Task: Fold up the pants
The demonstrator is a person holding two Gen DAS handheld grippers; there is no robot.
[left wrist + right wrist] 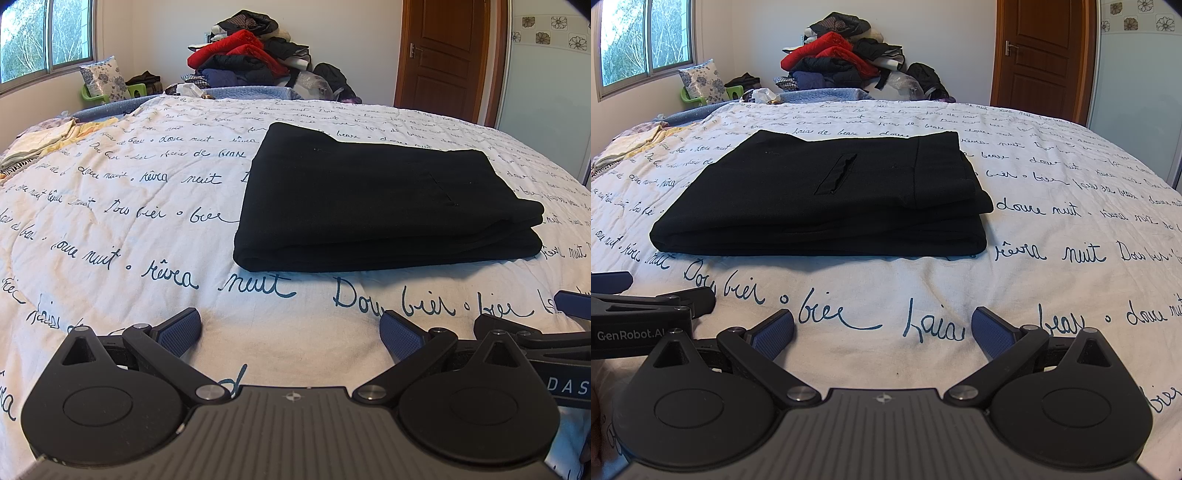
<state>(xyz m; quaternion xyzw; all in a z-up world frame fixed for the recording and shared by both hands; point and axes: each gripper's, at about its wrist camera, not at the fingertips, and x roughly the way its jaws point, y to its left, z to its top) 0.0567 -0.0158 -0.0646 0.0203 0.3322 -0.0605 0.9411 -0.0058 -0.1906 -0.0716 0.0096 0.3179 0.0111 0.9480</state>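
1. Both your grippers sit side by side, low over the quilt.
2. Left gripper: jaws spread, empty.
3. Black pants: folded flat on quilt, ahead.
4. Right gripper: jaws spread, empty.

Black pants lying folded in flat stack at frame centre on script-printed bedspread. Right gripper sitting at bottom, blue-padded fingers spreading wide, gripping nothing. Left gripper showing partly at lower left edge.
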